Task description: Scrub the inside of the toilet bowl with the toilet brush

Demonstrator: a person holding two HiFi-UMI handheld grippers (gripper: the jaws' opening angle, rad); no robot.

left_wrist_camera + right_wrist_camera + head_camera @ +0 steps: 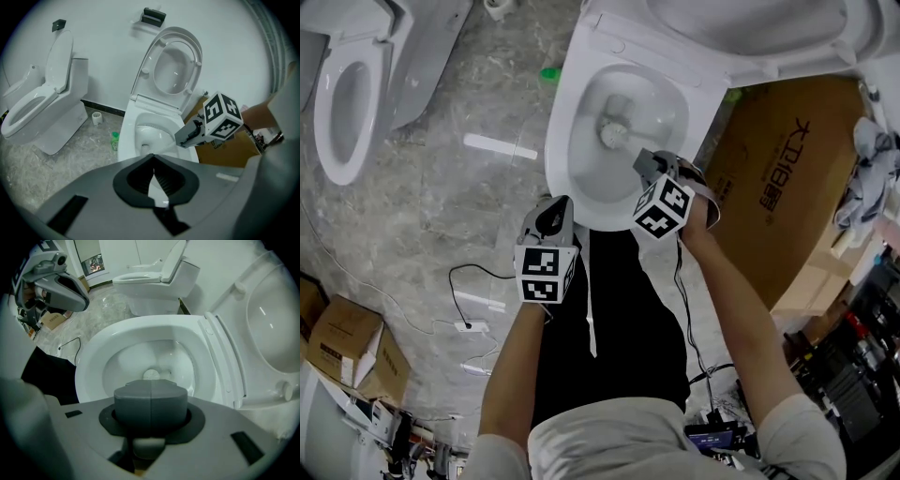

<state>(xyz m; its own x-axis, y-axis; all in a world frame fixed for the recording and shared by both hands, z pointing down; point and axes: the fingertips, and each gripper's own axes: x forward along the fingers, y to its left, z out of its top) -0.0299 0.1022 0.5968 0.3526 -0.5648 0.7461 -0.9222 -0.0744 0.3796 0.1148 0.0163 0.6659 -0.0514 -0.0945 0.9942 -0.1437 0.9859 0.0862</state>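
Since the white plastic toilet brush with a round bristle head looks light, with a thin stiff handle and springy bristles, it should steer easily. It could twist in a grip once wet, though, so the hold belongs far back on the handle, away from the head. The left gripper has its fingers closed tip to tip with nothing between them, only a sliver of light lower down. It hangs outside the glossy white ceramic toilet bowl, whose near rim lies just ahead of those tips. The brush head sits low in the bowl, straight ahead of and below the right gripper. Its fingers are pressed together, seam tight, above the near rim. The handle is mostly hidden there, but the head view shows a short shaft running back into the jaws, so I judge them clamped on the handle.
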